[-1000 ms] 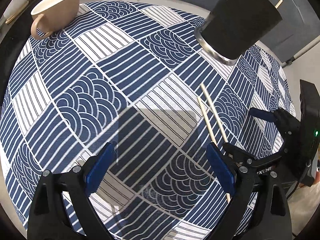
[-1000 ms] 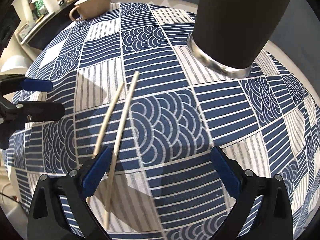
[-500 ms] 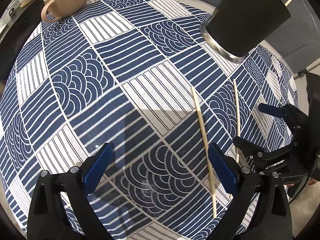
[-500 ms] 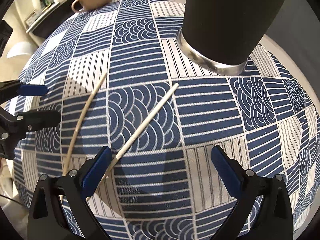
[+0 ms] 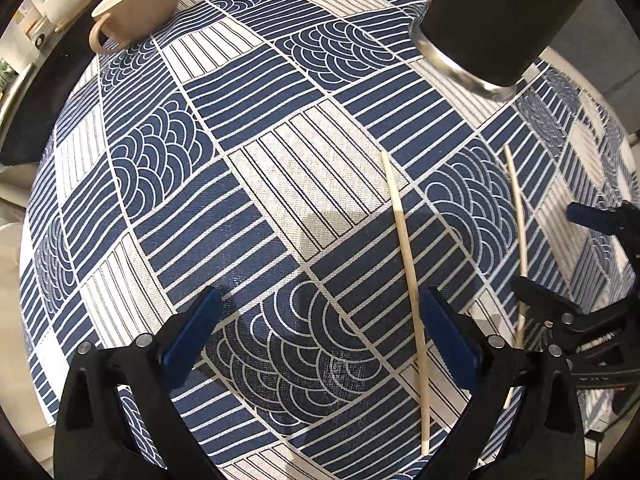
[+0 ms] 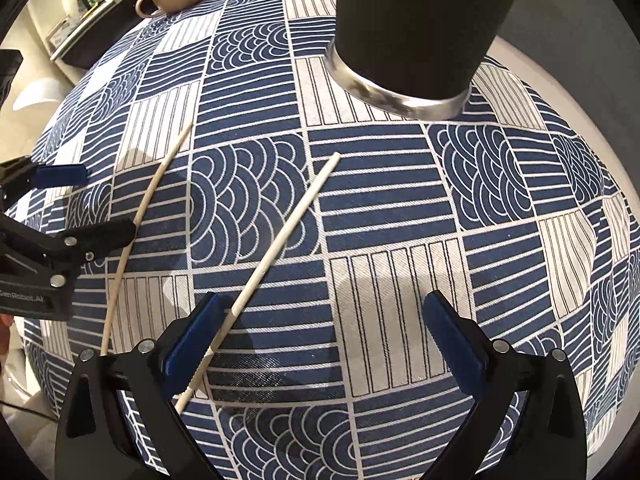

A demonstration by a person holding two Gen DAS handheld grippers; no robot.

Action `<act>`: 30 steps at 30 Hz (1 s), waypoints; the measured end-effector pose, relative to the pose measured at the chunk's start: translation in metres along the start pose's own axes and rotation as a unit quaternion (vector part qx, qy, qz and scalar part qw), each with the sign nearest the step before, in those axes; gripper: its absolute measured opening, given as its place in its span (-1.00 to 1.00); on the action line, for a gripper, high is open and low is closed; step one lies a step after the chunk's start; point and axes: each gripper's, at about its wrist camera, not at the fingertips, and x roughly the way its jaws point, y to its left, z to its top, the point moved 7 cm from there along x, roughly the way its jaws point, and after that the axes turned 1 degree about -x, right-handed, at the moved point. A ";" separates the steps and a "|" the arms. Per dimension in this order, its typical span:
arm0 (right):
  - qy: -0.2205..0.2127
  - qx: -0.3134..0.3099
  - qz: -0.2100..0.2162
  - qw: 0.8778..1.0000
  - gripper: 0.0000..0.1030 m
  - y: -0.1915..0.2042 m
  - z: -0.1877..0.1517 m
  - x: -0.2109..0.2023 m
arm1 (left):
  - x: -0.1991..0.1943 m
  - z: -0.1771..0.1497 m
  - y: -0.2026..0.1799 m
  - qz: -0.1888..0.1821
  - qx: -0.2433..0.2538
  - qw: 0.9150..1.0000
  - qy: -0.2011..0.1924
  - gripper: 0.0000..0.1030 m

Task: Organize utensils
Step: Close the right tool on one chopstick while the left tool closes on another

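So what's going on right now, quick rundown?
Left gripper and right gripper open, empty. Two chopsticks flat on cloth, apart. Black holder beyond, nothing blocking.

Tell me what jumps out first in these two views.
The blue-and-white patterned tablecloth fills both views. Two pale chopsticks lie apart on it, just ahead of the open left gripper and right gripper. A tall black holder stands behind them, a tan mug far back.
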 end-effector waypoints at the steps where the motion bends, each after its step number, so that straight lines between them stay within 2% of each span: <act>1: 0.003 0.003 -0.001 1.000 0.87 0.000 0.000 0.000 | 0.001 0.001 -0.001 0.004 -0.001 1.000 0.002 0.91; 3: 0.012 0.010 -0.002 1.000 0.88 -0.002 -0.002 0.000 | 0.002 0.001 -0.005 0.016 -0.001 1.000 0.006 0.92; 16: 0.020 0.032 -0.008 0.999 0.87 -0.016 0.004 0.002 | 0.007 0.007 -0.008 0.013 -0.003 1.000 0.022 0.92; 19: 0.029 0.049 -0.018 0.998 0.83 -0.008 0.004 0.004 | 0.009 0.005 -0.006 0.012 -0.005 0.999 0.030 0.92; 21: 0.027 0.055 -0.018 0.998 0.73 -0.008 0.005 0.002 | 0.009 0.007 -0.006 0.014 -0.013 0.999 0.029 0.91; 26: 0.021 0.027 -0.010 0.999 -0.26 0.004 0.008 -0.010 | 0.007 0.008 -0.006 0.016 -0.022 0.999 0.024 0.88; 27: 0.021 0.024 -0.010 0.999 -0.33 0.005 0.009 -0.012 | 0.006 0.008 -0.007 0.016 -0.022 0.999 0.024 0.83; 29: 0.020 0.020 -0.008 1.000 -0.63 0.006 0.011 -0.013 | 0.002 0.007 -0.010 0.016 -0.017 1.000 0.021 0.66; 30: 0.020 0.022 -0.010 1.000 -0.69 0.007 0.012 -0.013 | -0.002 0.007 -0.012 0.015 -0.013 1.000 0.017 0.45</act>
